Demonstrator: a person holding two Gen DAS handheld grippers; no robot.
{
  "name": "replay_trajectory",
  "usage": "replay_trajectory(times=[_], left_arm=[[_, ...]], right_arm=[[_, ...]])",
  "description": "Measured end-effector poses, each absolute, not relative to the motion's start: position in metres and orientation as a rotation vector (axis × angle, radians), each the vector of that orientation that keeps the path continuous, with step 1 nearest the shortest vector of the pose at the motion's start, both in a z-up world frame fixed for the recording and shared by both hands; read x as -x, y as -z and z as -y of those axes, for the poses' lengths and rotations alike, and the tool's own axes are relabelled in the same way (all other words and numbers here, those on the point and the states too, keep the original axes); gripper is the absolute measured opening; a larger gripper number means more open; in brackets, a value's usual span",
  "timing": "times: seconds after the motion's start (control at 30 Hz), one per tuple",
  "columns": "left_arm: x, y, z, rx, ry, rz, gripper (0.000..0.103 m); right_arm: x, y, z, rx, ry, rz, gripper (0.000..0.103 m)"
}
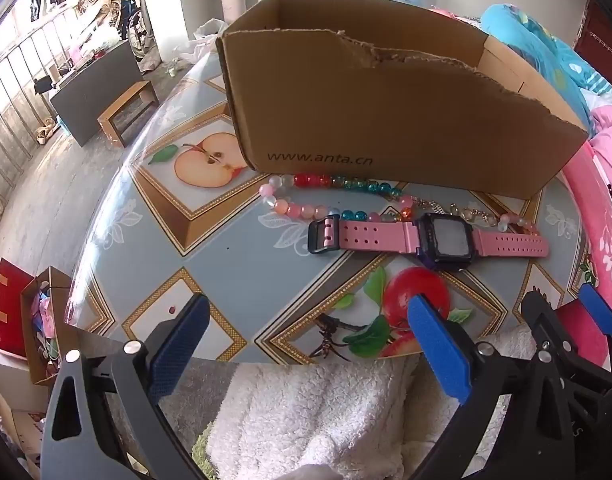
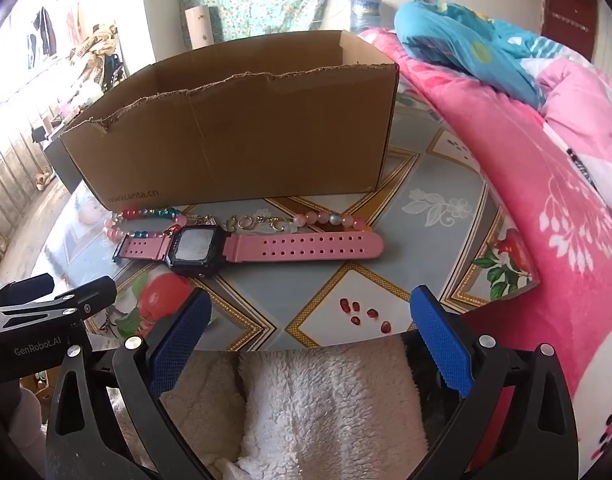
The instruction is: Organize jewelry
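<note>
A pink-strapped watch [image 1: 429, 238] with a black square face lies flat on the table, in front of an open cardboard box [image 1: 385, 120]. A string of coloured beads [image 1: 313, 196] with a metal chain lies between watch and box. In the right wrist view the watch [image 2: 250, 246], beads [image 2: 154, 216] and box [image 2: 234, 144] show too. My left gripper [image 1: 309, 332] is open and empty at the table's near edge, short of the watch. My right gripper [image 2: 309, 320] is open and empty, also at the near edge, right of the left one.
The table [image 1: 242, 264] has a glossy fruit-print cover. A pink quilt [image 2: 545, 184] and blue bedding lie at the right. White fleece [image 2: 325, 408] is below the grippers. Small red seeds [image 2: 361, 314] lie near the right gripper. The floor with furniture is on the left.
</note>
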State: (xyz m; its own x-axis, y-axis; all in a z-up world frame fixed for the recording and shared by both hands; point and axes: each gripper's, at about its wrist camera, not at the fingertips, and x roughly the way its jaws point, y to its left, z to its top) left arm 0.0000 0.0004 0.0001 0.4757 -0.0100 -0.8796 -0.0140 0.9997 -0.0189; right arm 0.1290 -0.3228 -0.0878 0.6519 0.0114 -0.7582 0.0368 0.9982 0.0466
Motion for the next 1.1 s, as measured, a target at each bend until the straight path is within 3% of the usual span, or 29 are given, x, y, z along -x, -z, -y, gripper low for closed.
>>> replay_trajectory(times=[1.1], left_arm=[[-0.0007, 0.0025, -0.0071, 0.024, -0.028, -1.073, 0.097]], right_arm=[[-0.1290, 0.0843, 0.3176, -0.039, 0.012, -0.863, 0.095]])
